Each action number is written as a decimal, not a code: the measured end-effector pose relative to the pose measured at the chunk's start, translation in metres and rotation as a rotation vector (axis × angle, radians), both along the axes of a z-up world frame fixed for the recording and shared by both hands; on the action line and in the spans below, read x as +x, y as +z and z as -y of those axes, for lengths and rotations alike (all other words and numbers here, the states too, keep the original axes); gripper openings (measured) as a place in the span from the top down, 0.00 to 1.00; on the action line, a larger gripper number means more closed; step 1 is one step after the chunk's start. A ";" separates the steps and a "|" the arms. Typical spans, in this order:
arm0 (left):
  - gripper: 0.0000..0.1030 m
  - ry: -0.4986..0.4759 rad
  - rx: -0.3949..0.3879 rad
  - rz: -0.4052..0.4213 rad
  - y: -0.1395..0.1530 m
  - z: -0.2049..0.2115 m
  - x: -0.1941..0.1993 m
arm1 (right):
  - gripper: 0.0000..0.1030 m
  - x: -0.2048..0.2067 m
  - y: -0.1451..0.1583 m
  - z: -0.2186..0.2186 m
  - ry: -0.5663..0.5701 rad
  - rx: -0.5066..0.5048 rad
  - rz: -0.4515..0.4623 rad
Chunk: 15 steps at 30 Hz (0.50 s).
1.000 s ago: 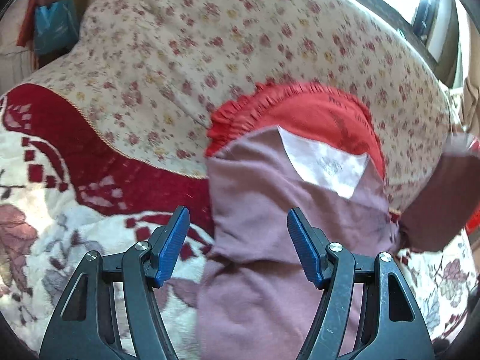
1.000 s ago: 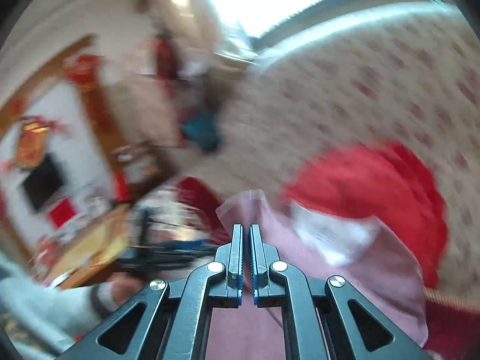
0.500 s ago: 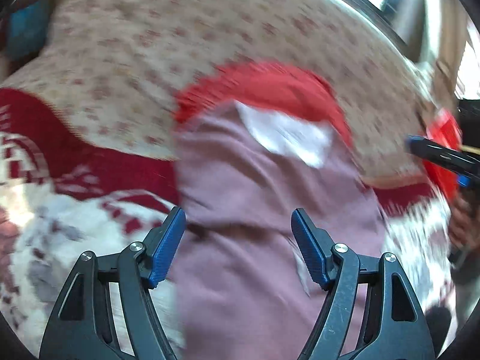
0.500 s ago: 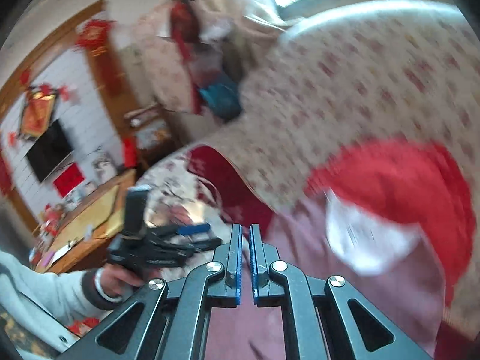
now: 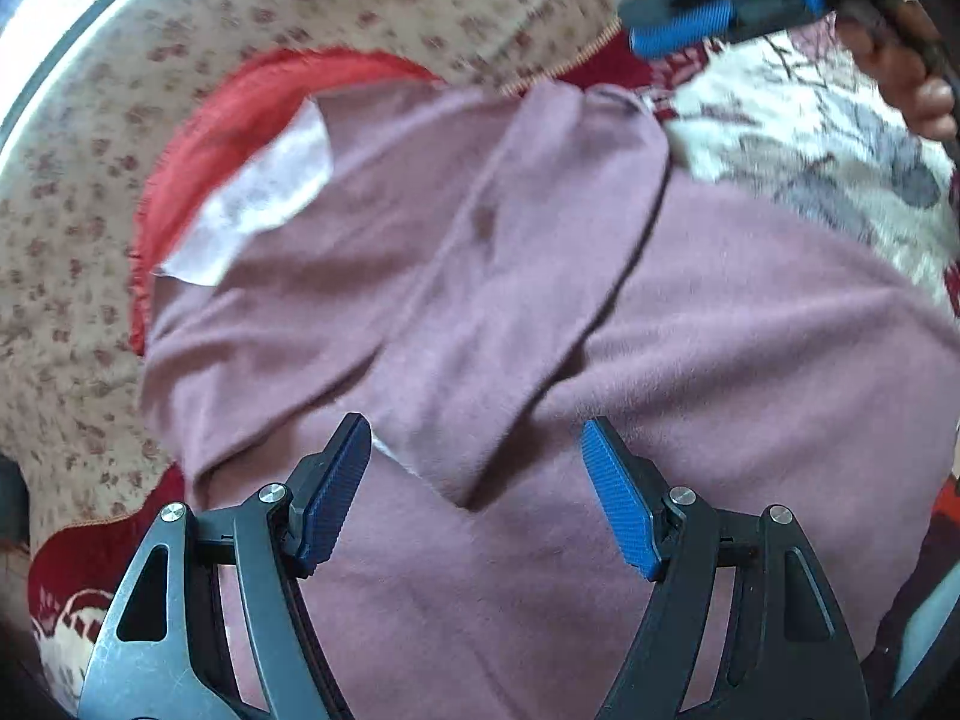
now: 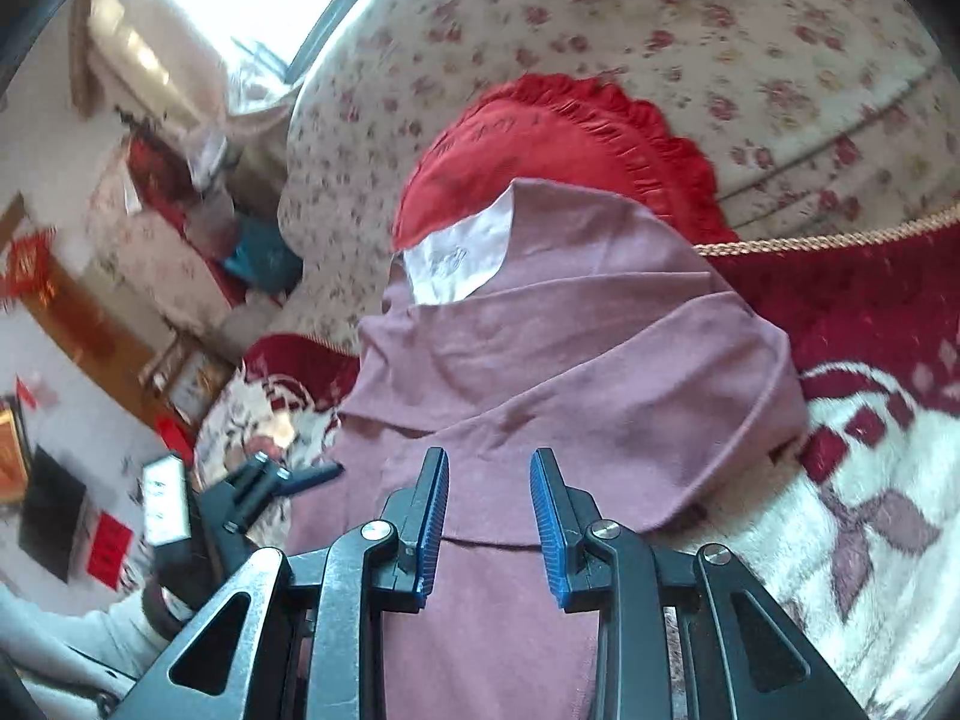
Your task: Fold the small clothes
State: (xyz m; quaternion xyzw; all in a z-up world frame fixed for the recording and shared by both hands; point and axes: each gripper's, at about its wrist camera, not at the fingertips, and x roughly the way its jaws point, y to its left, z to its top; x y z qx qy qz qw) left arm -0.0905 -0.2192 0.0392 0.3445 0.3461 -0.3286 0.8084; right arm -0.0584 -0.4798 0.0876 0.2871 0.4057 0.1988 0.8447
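Observation:
A mauve garment lies spread on the sofa seat, its top resting against a red frilled cushion. A white patch shows at its neck, and one sleeve lies folded diagonally across the body. My left gripper hovers just over the lower part of the sleeve, open, nothing between its pads. My right gripper hangs over the garment with its jaws opening and no cloth pinched. Each gripper shows in the other's view: the right gripper, the left gripper.
The floral sofa back rises behind the cushion. A red and white patterned blanket covers the seat around the garment. A person's hand holds the right gripper. A television and wooden furniture stand beyond the sofa's left end.
The right jaws, shut before, have parted. Both grippers have dropped closer to the garment and rolled. The sleeve, raised at the garment's right side earlier, now lies folded across it.

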 end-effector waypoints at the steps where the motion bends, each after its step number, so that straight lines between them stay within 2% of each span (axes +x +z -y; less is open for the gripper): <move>1: 0.29 -0.002 0.008 -0.012 -0.003 0.002 0.004 | 0.74 -0.002 0.000 0.002 -0.002 0.006 0.008; 4: 0.29 -0.023 -0.017 -0.034 -0.004 0.006 0.015 | 0.73 -0.002 0.002 0.006 -0.010 0.021 0.024; 5: 0.40 -0.030 -0.030 -0.050 -0.002 0.008 0.018 | 0.73 -0.003 0.002 0.008 -0.018 0.029 0.030; 6: 0.72 -0.036 -0.058 -0.098 0.001 0.009 0.024 | 0.73 -0.003 0.003 0.011 -0.027 0.035 0.033; 7: 0.91 -0.035 -0.090 -0.154 0.004 0.008 0.030 | 0.73 -0.004 0.003 0.014 -0.039 0.042 0.037; 8: 0.96 -0.027 -0.116 -0.189 0.009 0.009 0.031 | 0.73 -0.005 0.003 0.017 -0.048 0.046 0.039; 9: 0.97 -0.021 -0.152 -0.222 0.016 0.007 0.037 | 0.73 -0.005 0.004 0.020 -0.060 0.050 0.043; 11: 0.97 -0.039 -0.206 -0.233 0.036 0.005 0.035 | 0.73 -0.007 0.008 0.026 -0.084 0.053 0.051; 15: 0.98 -0.028 -0.394 -0.222 0.102 -0.021 0.047 | 0.73 -0.007 0.012 0.033 -0.107 0.049 0.068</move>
